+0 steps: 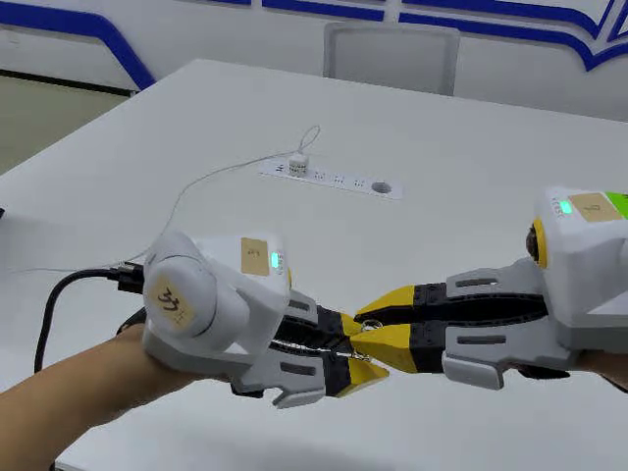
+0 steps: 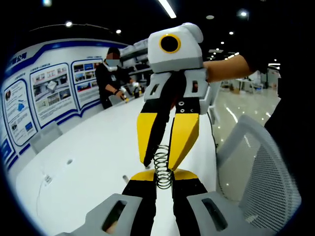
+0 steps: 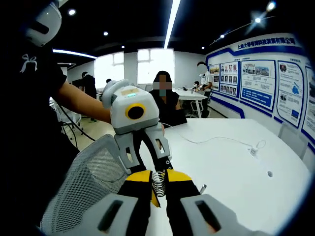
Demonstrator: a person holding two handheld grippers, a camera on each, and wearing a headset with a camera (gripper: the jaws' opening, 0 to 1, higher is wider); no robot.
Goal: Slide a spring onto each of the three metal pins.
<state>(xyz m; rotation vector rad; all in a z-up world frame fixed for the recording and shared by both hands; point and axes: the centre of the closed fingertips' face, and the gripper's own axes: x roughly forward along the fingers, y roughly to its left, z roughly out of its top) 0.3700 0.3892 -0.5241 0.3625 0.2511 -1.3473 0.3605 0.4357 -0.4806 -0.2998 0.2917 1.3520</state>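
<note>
Spring (image 2: 162,167) apparently clenched in left hand-held gripper (image 2: 165,175); right hand-held gripper (image 3: 158,178): cannot tell; table (image 1: 442,147) edge close.

Left gripper (image 1: 351,349): white housing, grey arms, black jaws tipped yellow, tan sticker (image 1: 169,304) marked 33, green light, black cable (image 1: 44,324). Right gripper (image 1: 365,331): white housing, grey-black arms, yellow jaws. Black short sleeve (image 3: 29,78).

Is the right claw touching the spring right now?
Touching. In the right gripper view, the spring sits wedged between the yellow jaw tips of the right claw, with its coils pressed against both inner faces.
</note>
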